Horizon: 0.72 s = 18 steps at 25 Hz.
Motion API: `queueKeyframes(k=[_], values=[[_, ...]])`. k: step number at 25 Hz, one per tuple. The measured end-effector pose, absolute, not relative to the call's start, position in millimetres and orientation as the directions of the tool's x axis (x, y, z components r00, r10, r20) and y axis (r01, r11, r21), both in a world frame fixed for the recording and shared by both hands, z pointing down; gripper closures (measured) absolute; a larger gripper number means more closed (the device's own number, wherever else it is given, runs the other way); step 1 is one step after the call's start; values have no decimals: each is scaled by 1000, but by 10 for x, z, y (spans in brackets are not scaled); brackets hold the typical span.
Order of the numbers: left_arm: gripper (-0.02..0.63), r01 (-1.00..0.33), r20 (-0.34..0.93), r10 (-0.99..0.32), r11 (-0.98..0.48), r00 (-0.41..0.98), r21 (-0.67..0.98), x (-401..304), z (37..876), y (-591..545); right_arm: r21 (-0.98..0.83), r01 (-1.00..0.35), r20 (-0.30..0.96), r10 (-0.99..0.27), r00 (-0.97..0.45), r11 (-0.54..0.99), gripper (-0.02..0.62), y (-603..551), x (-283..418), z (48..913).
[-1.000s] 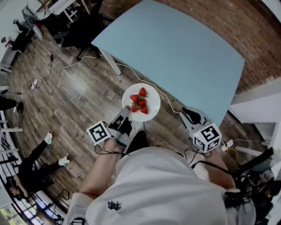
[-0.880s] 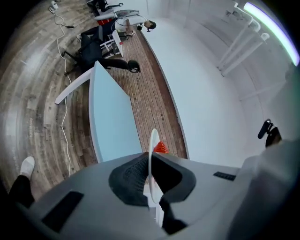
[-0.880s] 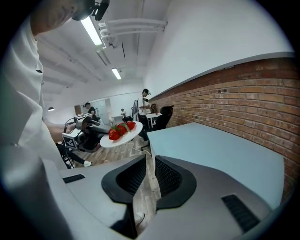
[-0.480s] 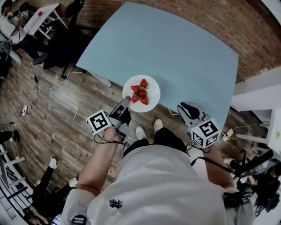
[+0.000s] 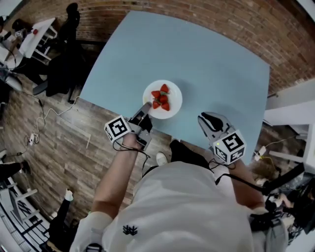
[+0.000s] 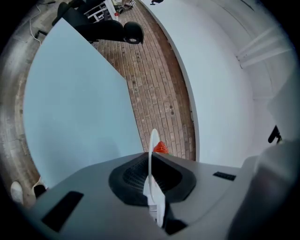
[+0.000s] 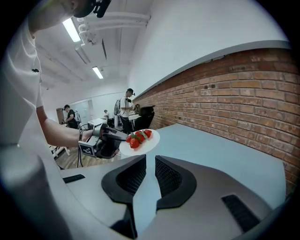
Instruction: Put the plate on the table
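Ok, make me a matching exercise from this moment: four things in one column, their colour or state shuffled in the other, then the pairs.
Things:
1. plate
2. strawberries
3. right claw
4. table

Colour or state:
A. light blue
B. empty, jaws slightly apart
C. white, rim pinched by the left claw
D. red, lying on the plate

Pairs: 1-C, 2-D, 3-B, 4-A

Pale blue table (image 5: 216,54), smooth and matte, rounded at the corners (far edge close along a brick wall (image 5: 211,12)). Stands on a wood-plank floor (image 5: 74,147), with white cables (image 5: 47,109) trailing over the planks at left.
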<state>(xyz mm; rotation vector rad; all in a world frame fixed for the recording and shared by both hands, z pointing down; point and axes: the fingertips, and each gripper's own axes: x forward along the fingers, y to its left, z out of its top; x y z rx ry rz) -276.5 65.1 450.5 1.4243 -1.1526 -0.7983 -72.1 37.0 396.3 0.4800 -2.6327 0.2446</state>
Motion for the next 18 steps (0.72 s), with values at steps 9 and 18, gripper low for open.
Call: queueKeyframes(k=[9, 18], values=[[595, -233, 167, -906, 78, 388, 969, -2445, 4912, -953, -146, -431, 494, -312, -812, 890, 532, -816, -517, 4303], [595, -255, 239, -861, 133, 449, 958, -2203, 5438, -2067, -197, -551, 529, -385, -756, 811, 532, -1707, -44, 4754]])
